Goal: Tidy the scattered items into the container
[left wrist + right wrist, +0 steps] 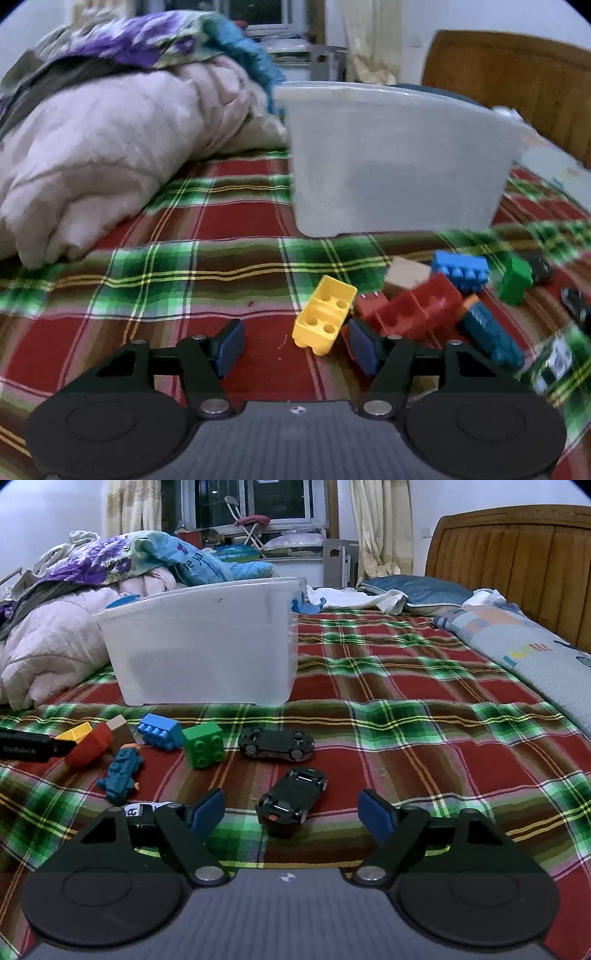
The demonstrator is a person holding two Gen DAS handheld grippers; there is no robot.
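Left wrist view
Left tool (297,345): nearest the camera, low over the bed, its blue pads spread apart with nothing between them.
Yellow block (325,315): lies studs-down on its side just ahead of the gap, closer to the right pad.
Red block (417,306): just right of the yellow block, touching the right pad's tip or just behind it; I cannot tell which.
Other toys: a tan block (408,275), a blue block (461,267), a green block (515,278) and a teal toy figure (491,334) crowd together to the right.
Container (391,158): a frosted white bin, standing on the bed behind the toys; its contents are hidden by the wall.
Bed cover (221,229): red and green plaid cloth, blurred at the right edge.
Room: a pale quilt (110,147) is heaped at left with a purple flowered blanket (140,40) on top; a wooden headboard (517,81) stands at back right.

Right wrist view
Right tool (291,812): pads wide apart, empty.
Near toy car (291,797): black, upside down, between the pads and just ahead of them.
Far toy car (275,743): also black and wheels-up, beyond the first.
Blocks: green block (203,744), blue block (160,731), teal toy figure (122,771), red block (92,747), tan block (120,727) and yellow block (75,733) lie left of the cars, in front of the container (203,646).
Left tool (26,746): enters from the left edge beside the yellow block.
Room: pillows (417,587) lie against the headboard (517,546); a curtained window (258,502) is at the back.
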